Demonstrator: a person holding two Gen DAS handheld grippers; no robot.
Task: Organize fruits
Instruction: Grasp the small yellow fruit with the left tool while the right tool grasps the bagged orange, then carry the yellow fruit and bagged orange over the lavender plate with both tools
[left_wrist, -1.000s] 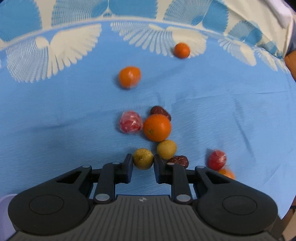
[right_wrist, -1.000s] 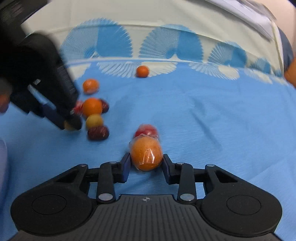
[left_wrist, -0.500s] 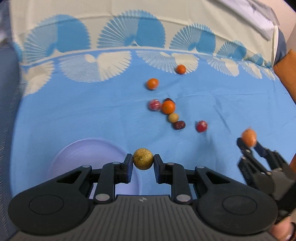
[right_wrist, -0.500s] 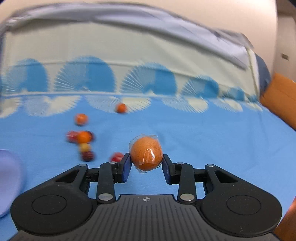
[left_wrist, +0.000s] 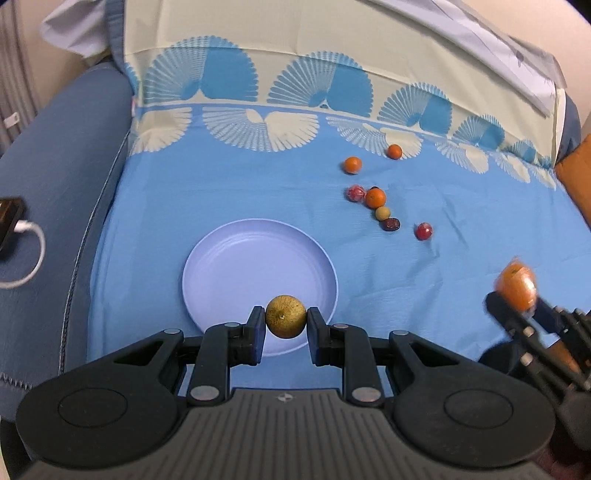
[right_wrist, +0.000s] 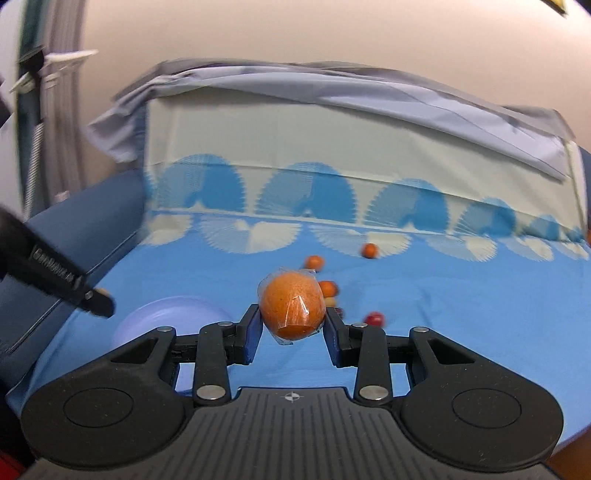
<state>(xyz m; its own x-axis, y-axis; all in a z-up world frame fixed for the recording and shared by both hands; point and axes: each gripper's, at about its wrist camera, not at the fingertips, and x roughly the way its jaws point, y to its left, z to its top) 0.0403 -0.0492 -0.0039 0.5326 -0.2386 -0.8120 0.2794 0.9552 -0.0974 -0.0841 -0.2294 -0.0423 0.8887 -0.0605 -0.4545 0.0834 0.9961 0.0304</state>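
My left gripper (left_wrist: 286, 322) is shut on a yellow-brown round fruit (left_wrist: 285, 316) and holds it above the near rim of a light purple plate (left_wrist: 236, 258). My right gripper (right_wrist: 292, 321) is shut on a plastic-wrapped orange (right_wrist: 291, 310), lifted above the blue cloth; it also shows in the left wrist view (left_wrist: 517, 286) at the right. Several loose fruits lie on the cloth beyond the plate: oranges (left_wrist: 376, 197), a yellow fruit (left_wrist: 382, 213), a dark date (left_wrist: 390, 224) and a red fruit (left_wrist: 423, 231). The plate (right_wrist: 173, 314) appears at lower left in the right wrist view.
The blue patterned cloth (left_wrist: 221, 177) covers a sofa seat with a blue armrest (left_wrist: 55, 155) at the left. A phone with a white cable (left_wrist: 14, 225) lies on the armrest. An orange cushion (left_wrist: 576, 177) is at the right edge.
Both grippers have lifted and pulled back from the fruit pile with their fruits. The left one has moved left, so the plate now lies just beyond its fingers.
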